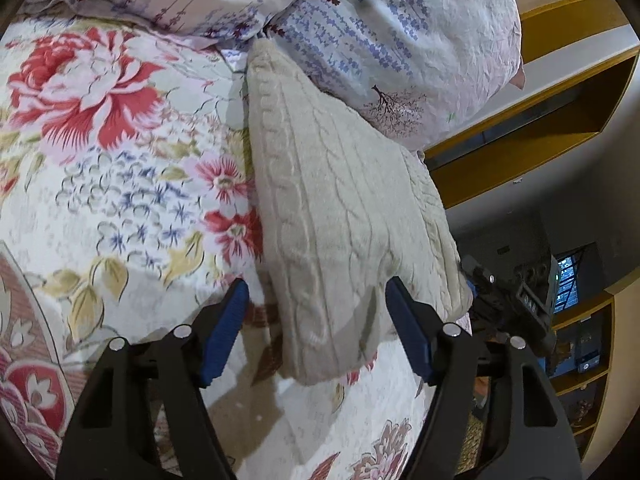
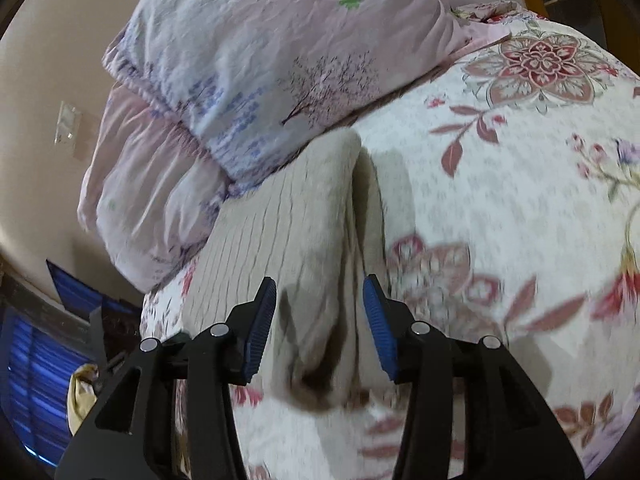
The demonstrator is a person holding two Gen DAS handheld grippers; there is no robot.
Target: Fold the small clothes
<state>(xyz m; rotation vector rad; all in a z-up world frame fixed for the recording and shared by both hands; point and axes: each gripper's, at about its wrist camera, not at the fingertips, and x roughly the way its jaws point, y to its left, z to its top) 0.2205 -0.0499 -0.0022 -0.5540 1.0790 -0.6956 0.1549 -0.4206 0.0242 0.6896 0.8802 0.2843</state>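
A cream cable-knit garment (image 1: 340,216) lies folded lengthwise on the floral bedspread (image 1: 120,184), its far end touching the pillows. My left gripper (image 1: 316,308) is open, its blue pads on either side of the garment's near end, not clamping it. In the right wrist view the same knit garment (image 2: 280,248) shows a raised fold down its middle. My right gripper (image 2: 320,304) is open just above its near end, the fold between the pads. The right gripper's body (image 1: 508,300) shows in the left wrist view past the garment's right edge.
Two pillows (image 1: 380,40) in pale lilac print lie at the head of the bed, also in the right wrist view (image 2: 260,64). Yellow wooden shelving (image 1: 560,128) stands beyond the bed's right edge. A window with blue light (image 2: 36,360) is at lower left.
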